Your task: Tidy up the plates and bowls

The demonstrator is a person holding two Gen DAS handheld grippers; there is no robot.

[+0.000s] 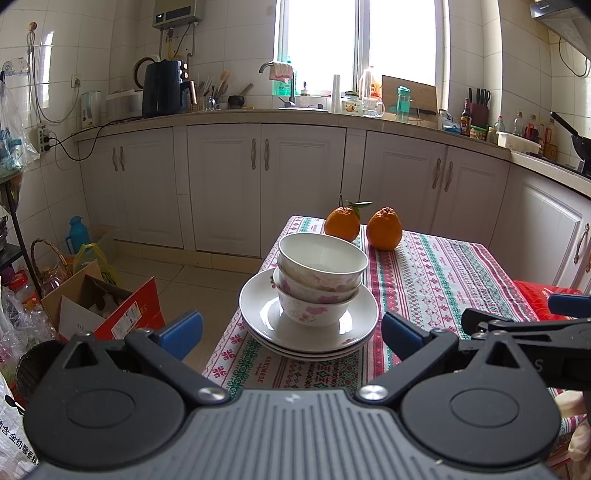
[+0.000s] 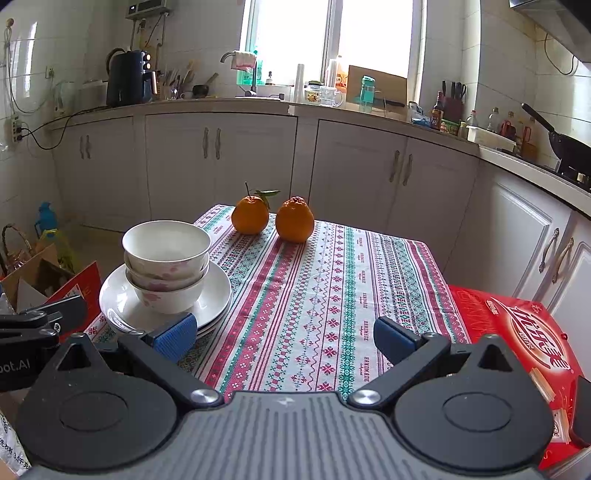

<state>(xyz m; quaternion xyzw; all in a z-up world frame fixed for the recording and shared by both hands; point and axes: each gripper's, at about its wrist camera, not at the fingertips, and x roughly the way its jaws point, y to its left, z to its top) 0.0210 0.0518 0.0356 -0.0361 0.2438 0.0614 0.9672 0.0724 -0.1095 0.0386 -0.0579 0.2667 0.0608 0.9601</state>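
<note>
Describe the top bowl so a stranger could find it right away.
Find the table with the striped patterned cloth. At its near left corner, bowls sit nested on stacked white plates. The top bowl is plain white outside; the bowls below show pink flowers.

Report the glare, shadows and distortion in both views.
Left wrist view: window blown out white, counter bowed by the fisheye, glare on the top plate. Right wrist view: same blown-out window, soft shadows under the oranges, corners vignetted black.
</note>
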